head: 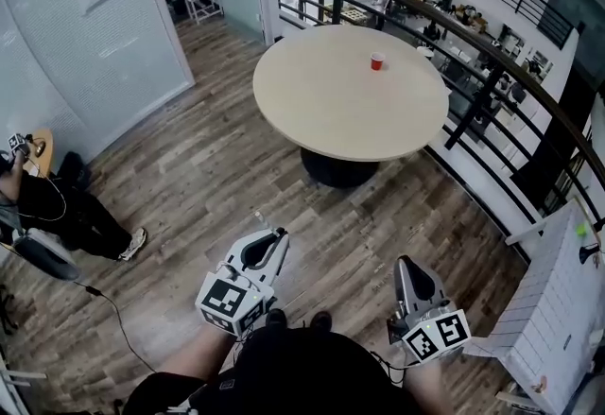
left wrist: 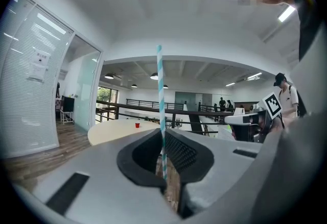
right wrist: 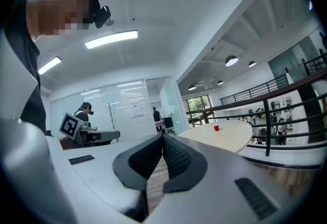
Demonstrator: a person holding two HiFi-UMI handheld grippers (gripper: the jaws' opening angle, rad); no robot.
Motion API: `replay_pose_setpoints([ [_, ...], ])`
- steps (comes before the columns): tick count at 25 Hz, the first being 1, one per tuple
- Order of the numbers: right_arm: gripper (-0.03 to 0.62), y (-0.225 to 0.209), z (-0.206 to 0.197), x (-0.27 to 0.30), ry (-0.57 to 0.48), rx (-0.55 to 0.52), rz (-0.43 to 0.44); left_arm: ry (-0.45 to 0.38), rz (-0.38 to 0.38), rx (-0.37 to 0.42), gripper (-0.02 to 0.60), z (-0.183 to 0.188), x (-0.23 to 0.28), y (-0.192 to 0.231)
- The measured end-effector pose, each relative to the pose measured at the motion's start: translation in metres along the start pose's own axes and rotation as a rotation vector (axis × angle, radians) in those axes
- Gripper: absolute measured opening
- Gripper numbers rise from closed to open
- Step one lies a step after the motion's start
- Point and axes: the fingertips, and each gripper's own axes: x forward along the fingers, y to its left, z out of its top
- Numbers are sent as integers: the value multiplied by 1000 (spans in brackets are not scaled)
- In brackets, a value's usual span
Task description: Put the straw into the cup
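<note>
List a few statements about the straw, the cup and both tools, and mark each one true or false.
The left tool grips a striped straw. True.
The red cup lies on the floor. False: it stands on the round table.
The right tool holds a second straw. False: its jaws are together, empty.
The straw stands roughly upright. True.

Straw (left wrist: 160,95) bottom hidden (inside left hand-held gripper (left wrist: 163,135)); cup (head: 377,61) tiny.
</note>
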Motion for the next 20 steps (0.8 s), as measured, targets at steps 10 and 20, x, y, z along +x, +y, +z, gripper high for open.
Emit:
replay_pose_setpoints([
  [10,21,-64,13,-31,-29,38,-69,-22,-41,51,25,19,55,-32],
  [20,21,-127,12,3,9,68,-116,0,-102,29,25,12,141,-27],
])
